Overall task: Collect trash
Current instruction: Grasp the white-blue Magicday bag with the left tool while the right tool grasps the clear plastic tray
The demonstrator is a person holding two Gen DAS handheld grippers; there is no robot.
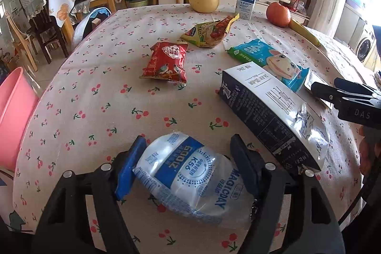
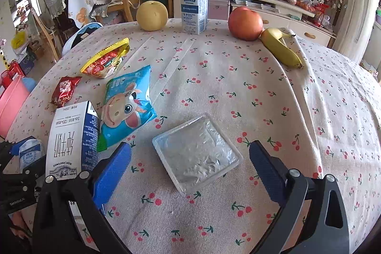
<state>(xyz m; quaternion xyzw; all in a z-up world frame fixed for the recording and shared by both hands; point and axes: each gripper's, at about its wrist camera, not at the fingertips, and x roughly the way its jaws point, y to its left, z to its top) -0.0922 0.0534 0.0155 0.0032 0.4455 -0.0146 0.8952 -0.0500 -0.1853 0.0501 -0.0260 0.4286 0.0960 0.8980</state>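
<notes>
The cherry-print tablecloth [image 2: 238,77] is still littered, so by the look of it the collecting has barely begun. The left gripper [image 1: 188,166] straddles a crumpled clear bottle [image 1: 188,173] with a blue label lying on its side near the table edge; the left blue pad touches the bottle, the right one sits just beside it, so the jaws are around it and no firm clamp shows yet. The right gripper [image 2: 190,158] hovers with its jaws wide apart over an empty clear plastic tray [image 2: 196,151], which lies flat on the cloth between the pads without touching either. Nothing is held by either gripper. A pink bin [image 1: 13,116] stands off the table's left edge, and I judge that is where the trash is meant to go; its inside cannot be seen. Still on the table are a milk carton [image 1: 269,116] lying on its side, a blue wet-wipes pack [image 1: 269,61], a red snack bag [image 1: 165,63] and a yellow-green wrapper [image 1: 208,32]. At the far edge stand a white bottle [image 2: 194,6], a pear [image 2: 152,16], an apple [image 2: 245,23] and a banana [image 2: 281,47], which probably are not trash. So six pieces appear to be left, two of them about to be picked up.
</notes>
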